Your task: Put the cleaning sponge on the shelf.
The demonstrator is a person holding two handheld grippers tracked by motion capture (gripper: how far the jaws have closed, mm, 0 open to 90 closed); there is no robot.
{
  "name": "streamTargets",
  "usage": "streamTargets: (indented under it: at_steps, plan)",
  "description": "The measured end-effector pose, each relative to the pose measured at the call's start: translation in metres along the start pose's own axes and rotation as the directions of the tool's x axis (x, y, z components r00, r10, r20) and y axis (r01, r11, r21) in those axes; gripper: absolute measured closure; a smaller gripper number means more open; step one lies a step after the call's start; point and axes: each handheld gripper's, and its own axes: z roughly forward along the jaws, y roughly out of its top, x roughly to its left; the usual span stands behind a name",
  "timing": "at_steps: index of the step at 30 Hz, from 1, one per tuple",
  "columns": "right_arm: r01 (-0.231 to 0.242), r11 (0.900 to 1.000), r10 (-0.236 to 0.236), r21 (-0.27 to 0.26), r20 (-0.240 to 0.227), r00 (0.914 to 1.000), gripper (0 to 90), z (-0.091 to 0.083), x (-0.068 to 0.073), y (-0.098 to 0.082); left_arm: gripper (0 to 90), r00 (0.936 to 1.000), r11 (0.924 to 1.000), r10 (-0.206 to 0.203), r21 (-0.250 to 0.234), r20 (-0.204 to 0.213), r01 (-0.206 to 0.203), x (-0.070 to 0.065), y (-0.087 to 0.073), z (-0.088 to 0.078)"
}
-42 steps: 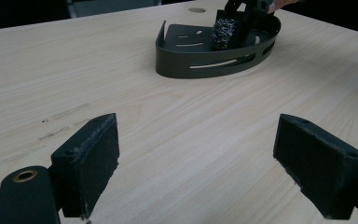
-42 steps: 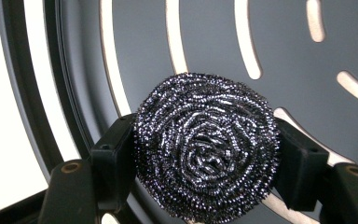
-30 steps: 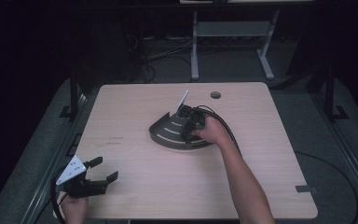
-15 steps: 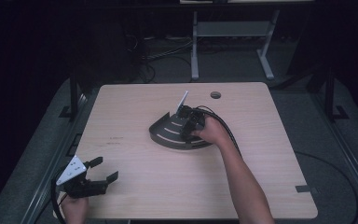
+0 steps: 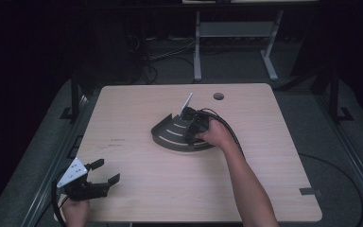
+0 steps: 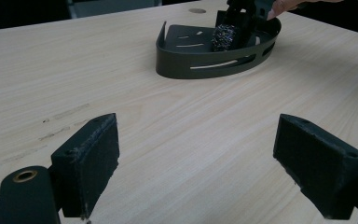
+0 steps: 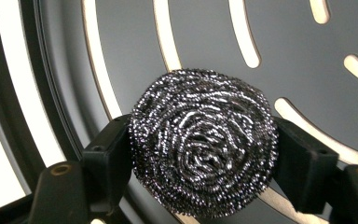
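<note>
A round steel scourer (image 7: 203, 142) lies on the slotted floor of a dark, fan-shaped metal tray (image 5: 170, 137) at the middle of the table. My right gripper (image 5: 194, 125) points down into the tray, and its jaws have just been opening. In the right gripper view the right gripper (image 7: 204, 158) has a pad on each side of the scourer, which looks round and unsqueezed. From the left gripper view the scourer (image 6: 224, 37) sits inside the tray (image 6: 205, 70). My left gripper (image 5: 108, 170) rests at the table's near left corner, wide open and empty (image 6: 196, 163).
The wooden table (image 5: 264, 179) has a cable hole (image 5: 218, 96) at its far edge. A metal stand (image 5: 231, 33) is on the floor behind it. The right forearm (image 5: 246, 184) crosses the near right part of the table.
</note>
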Motion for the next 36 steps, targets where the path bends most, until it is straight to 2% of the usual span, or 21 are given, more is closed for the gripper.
streamTargets:
  at_steps: [12,28,36]
  plan:
    - [-0.002,0.999,0.002,-0.036,-0.004,1.0,20.6,-0.011,-0.001,-0.004,13.7,1.0,1.0,0.001,0.002,0.002,-0.001,0.0,0.0,0.001]
    - [0.006,0.997,-0.007,-0.08,-0.007,1.0,19.7,-0.029,0.002,-0.007,13.7,1.0,1.0,-0.002,0.004,0.005,0.002,0.0,0.002,0.005]
    - [0.011,0.995,-0.012,-0.102,-0.006,0.9999,19.2,-0.041,0.006,-0.014,13.7,1.0,1.0,0.001,0.005,0.006,-0.001,0.0,0.002,0.005]
